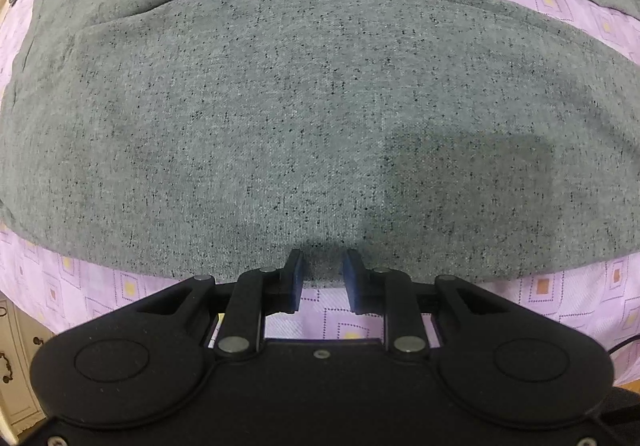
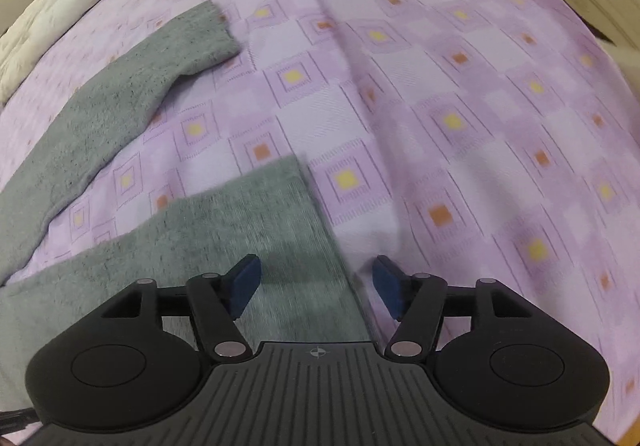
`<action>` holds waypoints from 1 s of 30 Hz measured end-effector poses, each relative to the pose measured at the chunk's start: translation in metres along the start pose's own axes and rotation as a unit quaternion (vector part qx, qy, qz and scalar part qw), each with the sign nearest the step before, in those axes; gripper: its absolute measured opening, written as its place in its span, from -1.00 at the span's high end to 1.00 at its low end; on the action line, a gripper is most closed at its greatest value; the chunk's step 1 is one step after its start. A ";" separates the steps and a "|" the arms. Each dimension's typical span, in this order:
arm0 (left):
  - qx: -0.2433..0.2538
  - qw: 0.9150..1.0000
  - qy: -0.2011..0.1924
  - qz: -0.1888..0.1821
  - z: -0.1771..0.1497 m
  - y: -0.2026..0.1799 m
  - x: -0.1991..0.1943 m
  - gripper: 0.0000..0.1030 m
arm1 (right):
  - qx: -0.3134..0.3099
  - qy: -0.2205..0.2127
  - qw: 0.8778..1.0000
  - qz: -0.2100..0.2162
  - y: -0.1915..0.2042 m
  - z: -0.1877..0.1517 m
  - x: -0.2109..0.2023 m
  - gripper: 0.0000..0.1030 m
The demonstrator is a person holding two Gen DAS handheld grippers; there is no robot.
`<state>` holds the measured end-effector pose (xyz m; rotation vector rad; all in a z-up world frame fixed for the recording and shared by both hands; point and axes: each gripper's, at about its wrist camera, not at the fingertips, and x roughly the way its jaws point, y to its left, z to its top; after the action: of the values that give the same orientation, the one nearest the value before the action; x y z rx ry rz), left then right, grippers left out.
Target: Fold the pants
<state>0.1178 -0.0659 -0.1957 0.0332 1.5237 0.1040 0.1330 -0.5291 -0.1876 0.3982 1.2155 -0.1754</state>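
In the left wrist view, the left gripper (image 1: 323, 274) sits at the near edge of the grey pants (image 1: 312, 118), its blue pads a small way apart with the hem of the fabric lying between them; whether they actually bite the cloth cannot be told. The pants fill nearly everything ahead of the gripper, lying flat on a bed covered by a lilac sheet (image 1: 120, 286) with yellow and orange squares. In the right wrist view, the right gripper (image 2: 316, 282) is spread wide, holding nothing, above the end of one pant leg (image 2: 256, 222), whose side edge runs between the pads. The other leg (image 2: 120, 94) stretches away ahead and to the left, apart from the first, on the same sheet (image 2: 460, 106).
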 end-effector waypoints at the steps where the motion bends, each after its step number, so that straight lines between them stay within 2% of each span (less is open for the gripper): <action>1: -0.001 1.000 0.000 0.000 0.000 0.000 0.000 0.36 | -0.005 0.000 1.000 0.002 0.002 0.003 0.002 -0.22; 2: -0.003 1.000 -0.001 -0.001 0.000 0.000 -0.001 0.36 | -0.011 0.001 1.000 0.002 0.008 0.005 0.003 -0.18; 3: -0.004 1.000 -0.002 -0.001 -0.002 0.001 -0.002 0.37 | -0.017 0.002 1.000 0.004 0.013 0.007 0.003 0.11; 4: -0.004 1.000 -0.003 -0.001 -0.002 0.001 -0.003 0.38 | -0.030 0.007 0.999 0.014 0.020 0.009 0.003 0.75; 5: -0.002 1.000 -0.007 -0.003 -0.005 0.006 -0.004 0.40 | -0.050 0.021 0.998 0.026 0.028 0.011 0.002 0.87; 6: 0.000 1.000 -0.014 -0.005 -0.006 0.010 -0.010 0.40 | -0.089 0.028 0.995 0.026 0.039 0.011 -0.001 0.88; 7: 0.003 1.000 -0.027 -0.007 -0.007 0.010 -0.016 0.40 | -0.128 0.021 0.992 -0.002 0.048 0.011 -0.005 0.88; 8: 0.007 0.999 -0.043 -0.010 -0.005 0.009 -0.024 0.40 | -0.145 0.011 0.989 -0.039 0.051 0.012 -0.006 0.88; 9: 0.009 0.998 -0.060 -0.012 -0.002 0.008 -0.031 0.39 | -0.128 0.009 0.990 -0.052 0.044 0.016 -0.004 0.88; 11: 0.009 0.997 -0.081 -0.012 0.006 0.007 -0.037 0.39 | -0.060 0.023 0.997 -0.037 0.027 0.021 0.002 0.86; 12: 0.005 0.996 -0.084 -0.011 0.013 0.008 -0.038 0.39 | -0.052 0.023 0.998 -0.036 0.026 0.022 0.002 0.84; 14: -0.011 0.996 -0.084 -0.012 0.026 0.011 -0.037 0.39 | -0.067 0.018 0.997 -0.047 0.031 0.022 -0.004 0.69; 15: -0.020 0.996 -0.084 -0.016 0.032 0.013 -0.036 0.39 | -0.069 0.005 0.996 -0.048 0.033 0.023 -0.013 0.63; 17: -0.030 0.996 -0.081 -0.019 0.044 0.014 -0.032 0.39 | -0.084 -0.034 0.995 -0.043 0.045 0.030 -0.027 0.37; 19: -0.027 0.996 -0.080 -0.017 0.055 0.013 -0.028 0.39 | -0.117 -0.063 0.991 -0.009 0.061 0.045 -0.039 0.23; 21: -0.026 0.997 -0.076 -0.008 0.064 0.011 -0.023 0.39 | -0.148 -0.066 0.987 0.025 0.082 0.064 -0.039 0.14; 25: -0.027 0.999 -0.047 0.000 0.081 0.007 -0.003 0.38 | -0.219 -0.062 0.972 0.062 0.132 0.109 -0.021 0.14; 28: -0.023 0.999 -0.039 0.009 0.086 0.002 0.003 0.39 | -0.297 -0.054 0.950 0.078 0.173 0.139 -0.002 0.14; 30: -0.005 0.999 -0.033 0.023 0.091 -0.007 0.005 0.44 | -0.357 -0.038 0.930 0.083 0.201 0.154 0.013 0.14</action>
<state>0.2090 -0.0681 -0.1967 0.0631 1.4566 0.1450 0.3407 -0.4040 -0.1142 -0.1459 1.0797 0.3931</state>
